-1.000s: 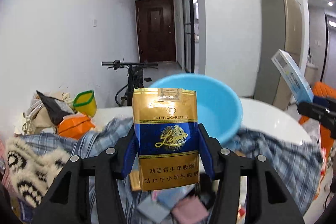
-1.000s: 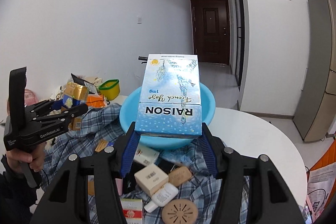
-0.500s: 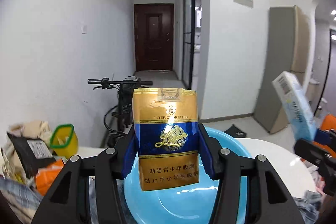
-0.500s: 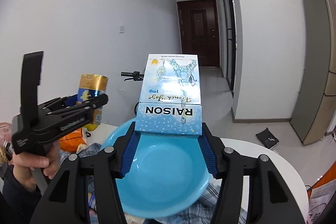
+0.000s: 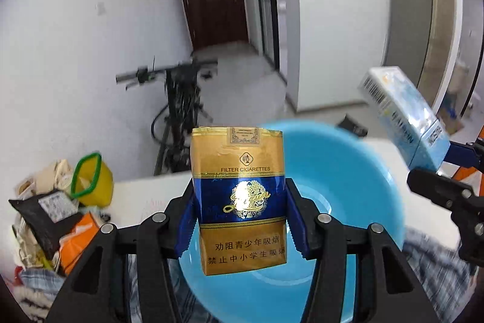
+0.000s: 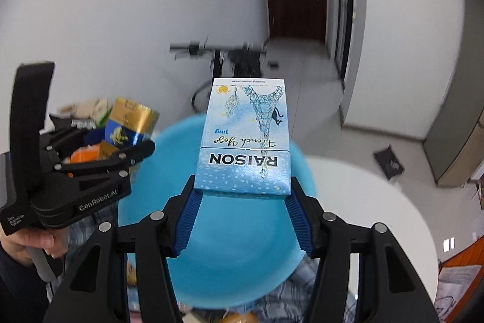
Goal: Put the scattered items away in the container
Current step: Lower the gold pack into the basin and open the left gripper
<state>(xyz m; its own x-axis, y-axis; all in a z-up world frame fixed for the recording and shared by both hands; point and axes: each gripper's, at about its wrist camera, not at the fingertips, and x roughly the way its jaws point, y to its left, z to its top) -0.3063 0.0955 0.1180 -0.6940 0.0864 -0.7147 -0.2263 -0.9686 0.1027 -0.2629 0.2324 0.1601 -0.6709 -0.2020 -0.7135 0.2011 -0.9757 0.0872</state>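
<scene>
Clamping a gold-and-blue cigarette pack point(image 5: 239, 202), the left gripper point(image 5: 240, 220) hangs above the blue basin point(image 5: 348, 171); at its right, the right gripper point(image 6: 242, 202) pinches a pale-blue RAISON box point(image 6: 245, 141) over the same basin.

Both grippers, the left gripper point(image 5: 239, 220) and right gripper point(image 6: 242, 215), are black plastic with ribbed blue pads point(image 6: 186, 220), silver screws and white "GenRobot.AI" lettering; a dark sleeve point(image 6: 12, 286) shows.

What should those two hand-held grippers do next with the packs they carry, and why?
Probably open and drop them. The left hand-held gripper clamps the gold and blue cigarette pack, the right hand-held gripper the light blue RAISON box, and both hang over the empty blue basin.
</scene>
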